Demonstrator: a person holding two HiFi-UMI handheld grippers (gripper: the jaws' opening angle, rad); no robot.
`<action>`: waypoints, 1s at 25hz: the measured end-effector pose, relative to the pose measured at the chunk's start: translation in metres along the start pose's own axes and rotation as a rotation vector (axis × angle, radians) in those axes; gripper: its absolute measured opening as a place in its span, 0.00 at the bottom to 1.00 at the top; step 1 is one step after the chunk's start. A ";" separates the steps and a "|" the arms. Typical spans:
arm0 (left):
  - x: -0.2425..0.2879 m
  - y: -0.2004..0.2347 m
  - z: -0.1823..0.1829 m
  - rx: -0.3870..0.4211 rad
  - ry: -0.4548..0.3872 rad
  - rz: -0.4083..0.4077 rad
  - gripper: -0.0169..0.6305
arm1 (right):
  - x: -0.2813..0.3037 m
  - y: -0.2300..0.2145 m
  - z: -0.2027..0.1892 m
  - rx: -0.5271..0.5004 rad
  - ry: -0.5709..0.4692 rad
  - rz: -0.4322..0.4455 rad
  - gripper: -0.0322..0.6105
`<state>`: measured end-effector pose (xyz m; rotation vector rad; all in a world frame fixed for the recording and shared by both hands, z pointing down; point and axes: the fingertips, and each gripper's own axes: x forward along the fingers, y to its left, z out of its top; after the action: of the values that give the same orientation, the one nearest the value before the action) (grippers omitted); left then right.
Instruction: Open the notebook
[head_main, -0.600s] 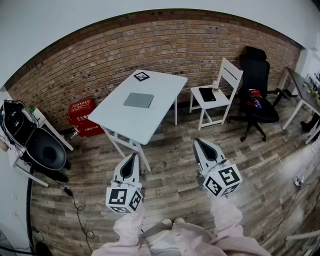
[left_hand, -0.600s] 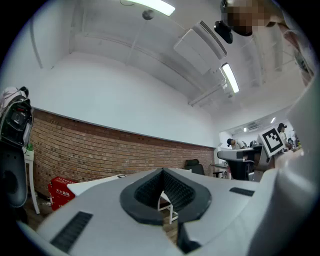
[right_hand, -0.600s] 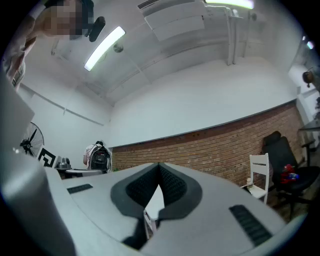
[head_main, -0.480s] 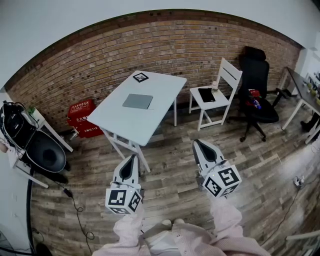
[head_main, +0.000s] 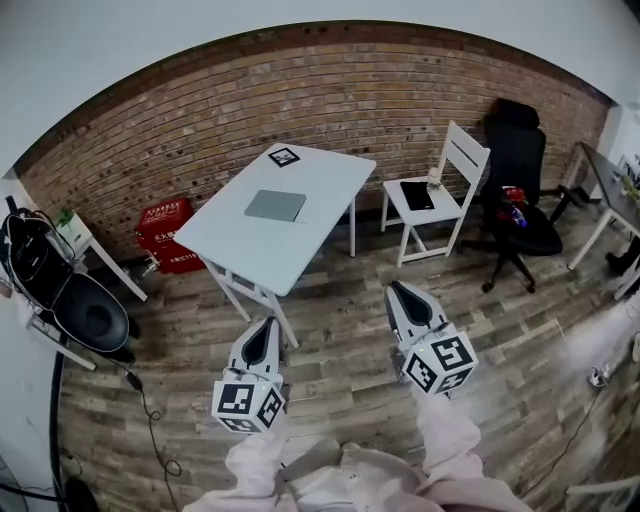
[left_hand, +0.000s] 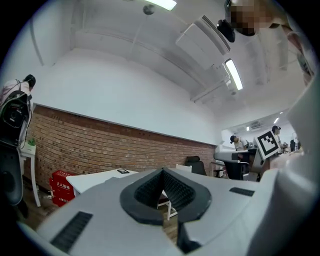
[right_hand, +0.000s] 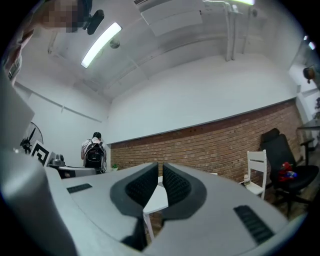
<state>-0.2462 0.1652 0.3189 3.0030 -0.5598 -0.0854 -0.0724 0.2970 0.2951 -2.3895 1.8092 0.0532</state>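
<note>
Grey notebook (head_main: 276, 204) shut (on table (head_main: 325, 172)); left hand-held gripper (head_main: 262, 328), right hand-held gripper (head_main: 401, 292) both pressed together.

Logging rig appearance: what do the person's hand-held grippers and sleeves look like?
Both the left hand-held gripper and right hand-held gripper have pale grey tapered bodies, black ribbed pads and a white marker cube behind. Sleeves are pale pink.

Notebook (head_main: 277, 204) on the table (head_main: 335, 175), marker card (head_main: 284, 156) behind it, chair (head_main: 467, 150) to the table's right.
</note>
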 end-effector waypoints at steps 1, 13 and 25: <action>0.000 -0.001 -0.002 -0.006 0.003 0.004 0.01 | 0.000 -0.001 0.000 0.004 0.000 0.006 0.07; 0.025 -0.005 -0.010 -0.024 0.012 0.018 0.01 | 0.021 -0.023 -0.011 0.047 -0.002 0.034 0.24; 0.114 0.037 -0.042 -0.075 0.057 0.031 0.01 | 0.109 -0.070 -0.049 0.091 0.069 0.056 0.27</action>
<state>-0.1502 0.0929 0.3598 2.9128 -0.5842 -0.0183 0.0215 0.2045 0.3373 -2.3056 1.8660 -0.1050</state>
